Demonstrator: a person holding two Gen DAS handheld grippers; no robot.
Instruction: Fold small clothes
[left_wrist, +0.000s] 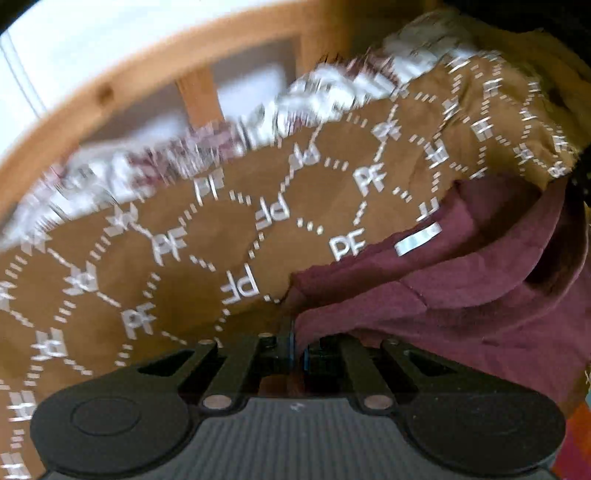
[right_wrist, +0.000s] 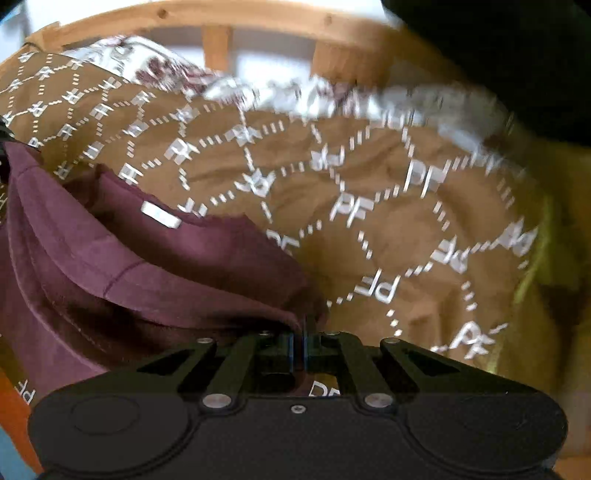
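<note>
A maroon garment (left_wrist: 461, 295) with a small white neck label (left_wrist: 419, 242) hangs slack over a brown blanket printed with white "PF" letters (left_wrist: 184, 266). My left gripper (left_wrist: 297, 332) is shut on the garment's left edge. In the right wrist view the same maroon garment (right_wrist: 147, 266) with its label (right_wrist: 160, 216) sags to the left, and my right gripper (right_wrist: 308, 330) is shut on its right edge. The cloth is lifted between the two grippers. Both views are motion-blurred.
A white and maroon patterned cloth (left_wrist: 221, 140) lies along the blanket's far edge. Behind it stands a wooden bed frame with slats (left_wrist: 199, 96), also in the right wrist view (right_wrist: 218, 44). A dark shape (right_wrist: 498, 55) fills the upper right.
</note>
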